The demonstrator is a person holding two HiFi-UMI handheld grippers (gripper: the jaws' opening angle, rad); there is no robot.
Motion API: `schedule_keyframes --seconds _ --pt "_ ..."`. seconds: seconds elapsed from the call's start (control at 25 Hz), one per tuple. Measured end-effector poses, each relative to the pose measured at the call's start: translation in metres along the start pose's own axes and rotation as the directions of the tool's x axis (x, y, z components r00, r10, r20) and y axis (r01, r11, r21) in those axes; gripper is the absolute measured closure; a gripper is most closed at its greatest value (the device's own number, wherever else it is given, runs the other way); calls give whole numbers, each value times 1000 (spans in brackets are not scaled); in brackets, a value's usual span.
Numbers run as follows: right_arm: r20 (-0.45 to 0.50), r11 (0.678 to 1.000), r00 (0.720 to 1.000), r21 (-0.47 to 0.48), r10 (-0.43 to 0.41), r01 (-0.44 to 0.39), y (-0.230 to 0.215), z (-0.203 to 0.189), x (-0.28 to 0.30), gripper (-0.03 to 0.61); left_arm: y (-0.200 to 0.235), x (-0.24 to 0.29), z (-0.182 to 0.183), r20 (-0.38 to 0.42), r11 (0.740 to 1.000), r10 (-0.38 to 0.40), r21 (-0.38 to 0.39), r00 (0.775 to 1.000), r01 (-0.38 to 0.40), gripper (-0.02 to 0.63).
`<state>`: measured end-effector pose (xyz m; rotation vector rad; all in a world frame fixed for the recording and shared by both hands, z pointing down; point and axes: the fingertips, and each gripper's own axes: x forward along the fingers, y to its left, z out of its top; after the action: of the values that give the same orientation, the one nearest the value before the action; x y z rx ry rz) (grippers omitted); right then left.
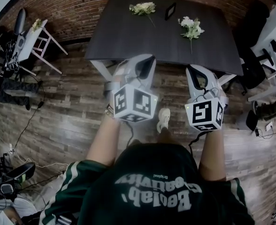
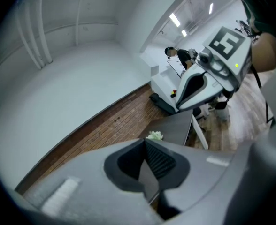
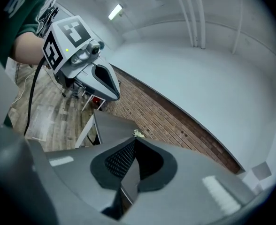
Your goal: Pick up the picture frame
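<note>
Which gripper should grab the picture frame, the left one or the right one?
Probably the left gripper. Both are shut, empty and short of the table. The picture frame sits far back, and a flower bunch lies in the right gripper's way.

On the table (image 1: 128,41), the picture frame (image 1: 170,11) sits between the left bouquet (image 1: 143,8) and the right bouquet (image 1: 191,28)

A dark table (image 1: 128,36) stands just ahead of the left gripper (image 1: 146,62) and the right gripper (image 1: 197,71). A flower bunch (image 1: 143,8) lies on it far beyond the left gripper, and a second flower bunch (image 1: 191,28) lies ahead of the right gripper. A brick wall (image 1: 72,8) runs behind the table. A wooden floor (image 1: 67,116) lies below both grippers. A white stool (image 1: 39,39) stands well off to the left gripper's left.
</note>
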<state>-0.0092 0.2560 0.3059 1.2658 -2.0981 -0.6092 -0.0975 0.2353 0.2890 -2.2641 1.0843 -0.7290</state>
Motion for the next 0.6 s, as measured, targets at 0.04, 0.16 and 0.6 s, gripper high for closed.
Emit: schedule_keyframes --seconds 0.04,0.16,0.6 --pt "-2 1000 1000 4 -1 1 -6 -4 7 572 1 10 0 -1 1000 -6 2 1000 6 612" --pt "-4 1000 1000 12 -1 1 -24 -15 29 572 9 41 -1 -7 1000 -14 4 1000 14 612" --pt "-4 999 999 33 32 -32 -84 -47 125 572 47 142 -16 -55 999 -35 -9 998 35 612"
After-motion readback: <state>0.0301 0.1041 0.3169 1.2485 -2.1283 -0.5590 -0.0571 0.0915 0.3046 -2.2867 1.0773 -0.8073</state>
